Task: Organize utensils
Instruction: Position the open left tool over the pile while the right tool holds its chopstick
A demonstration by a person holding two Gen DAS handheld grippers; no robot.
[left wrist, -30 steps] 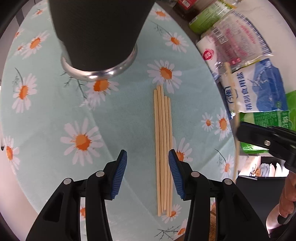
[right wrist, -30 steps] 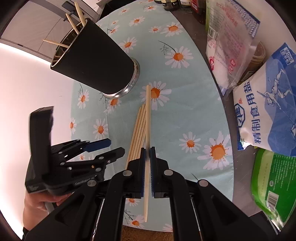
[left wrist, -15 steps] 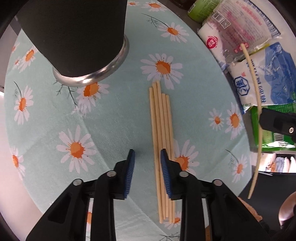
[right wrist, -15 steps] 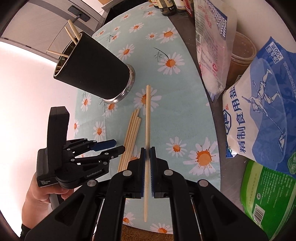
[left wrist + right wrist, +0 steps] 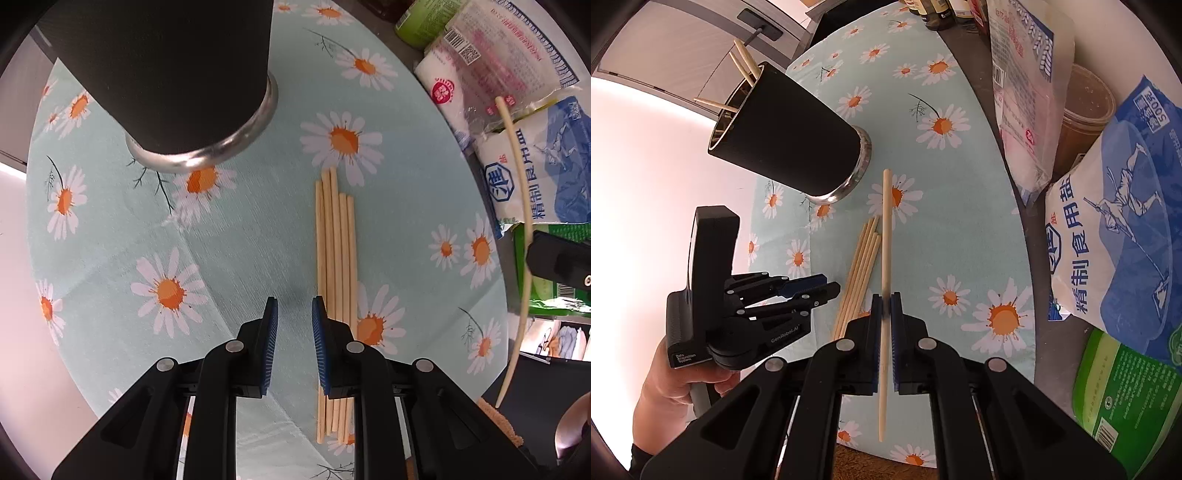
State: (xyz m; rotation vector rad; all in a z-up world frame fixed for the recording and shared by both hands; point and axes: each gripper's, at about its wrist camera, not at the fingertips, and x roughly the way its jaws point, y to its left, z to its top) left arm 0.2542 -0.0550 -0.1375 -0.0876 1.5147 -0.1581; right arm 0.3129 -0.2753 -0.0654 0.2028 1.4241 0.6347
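A black utensil cup (image 5: 790,136) stands at the left of the daisy-print cloth (image 5: 229,258) on the counter, a few sticks already inside; the left tool (image 5: 294,332), pointing straight down, is closing with nothing between its pads; the loose chopsticks (image 5: 336,277) lie just to its right, long axes along its fingers; the right tool (image 5: 885,314) is clamped on one chopstick (image 5: 885,258).

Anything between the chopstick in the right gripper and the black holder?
Nothing visible. The right gripper clamps one chopstick above the cloth; the black holder stands ahead-left, three sticks already inside. The left gripper sits off to the left.
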